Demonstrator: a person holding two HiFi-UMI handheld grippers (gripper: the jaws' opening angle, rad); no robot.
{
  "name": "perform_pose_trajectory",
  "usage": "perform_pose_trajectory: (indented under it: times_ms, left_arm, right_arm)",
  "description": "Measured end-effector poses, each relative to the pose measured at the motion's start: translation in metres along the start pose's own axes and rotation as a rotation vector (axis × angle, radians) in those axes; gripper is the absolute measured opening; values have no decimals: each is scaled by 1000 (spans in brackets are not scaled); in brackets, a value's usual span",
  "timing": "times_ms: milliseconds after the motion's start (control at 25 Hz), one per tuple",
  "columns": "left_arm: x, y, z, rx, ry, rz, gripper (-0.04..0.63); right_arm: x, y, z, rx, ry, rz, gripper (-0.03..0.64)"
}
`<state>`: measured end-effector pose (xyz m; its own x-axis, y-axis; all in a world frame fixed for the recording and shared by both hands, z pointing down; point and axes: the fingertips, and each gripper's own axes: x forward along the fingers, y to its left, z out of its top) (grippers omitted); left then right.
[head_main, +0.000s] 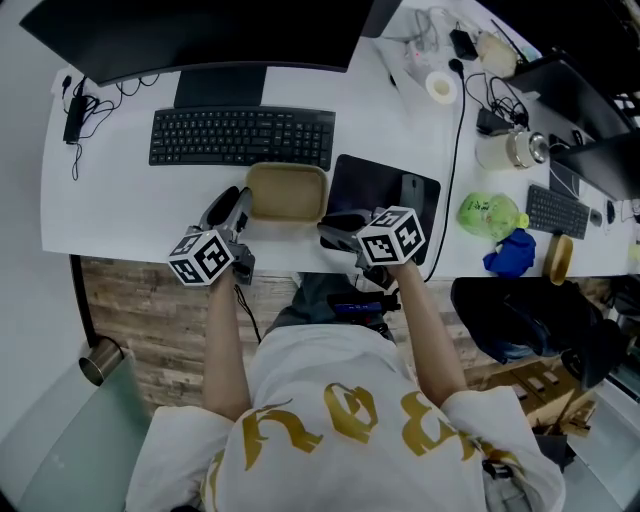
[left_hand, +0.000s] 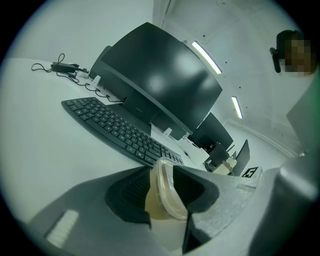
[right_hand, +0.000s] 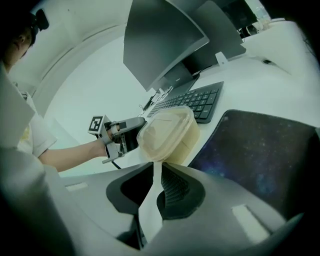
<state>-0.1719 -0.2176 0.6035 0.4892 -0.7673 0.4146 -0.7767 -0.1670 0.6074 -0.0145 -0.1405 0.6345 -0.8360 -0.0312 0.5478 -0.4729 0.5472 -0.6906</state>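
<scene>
The lidded beige container (head_main: 287, 190) sits on the white bench (head_main: 110, 210), just in front of the black keyboard (head_main: 240, 137) and beside the dark mouse mat (head_main: 372, 187). The left tongs (head_main: 236, 206) are clenched on the container's left edge, its rim pinched between the pads. The right tongs (head_main: 330, 229) are parted by a narrow gap and grasp nothing, their tips right at the container's right corner.

The keyboard (head_main: 241, 137) lies just behind the box (head_main: 287, 191), closing off that side. Left of the box, the tabletop (head_main: 110, 205) is bare and open. To its right, the flat mouse mat (head_main: 372, 185) leaves low passage, and a cable (head_main: 459, 150) borders it farther right.
</scene>
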Motion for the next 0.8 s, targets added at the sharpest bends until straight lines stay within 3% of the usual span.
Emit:
perform_pose_trajectory:
  times_ms: [280,800]
  left_arm:
    - [2,-7,1,56,17,2,121]
    - [-3,-20,12,73,-10,-22,121]
  right_arm:
    - [1,6,1,-6,-2,15,60]
    - [-7,14,7,-37,-26,0,38]
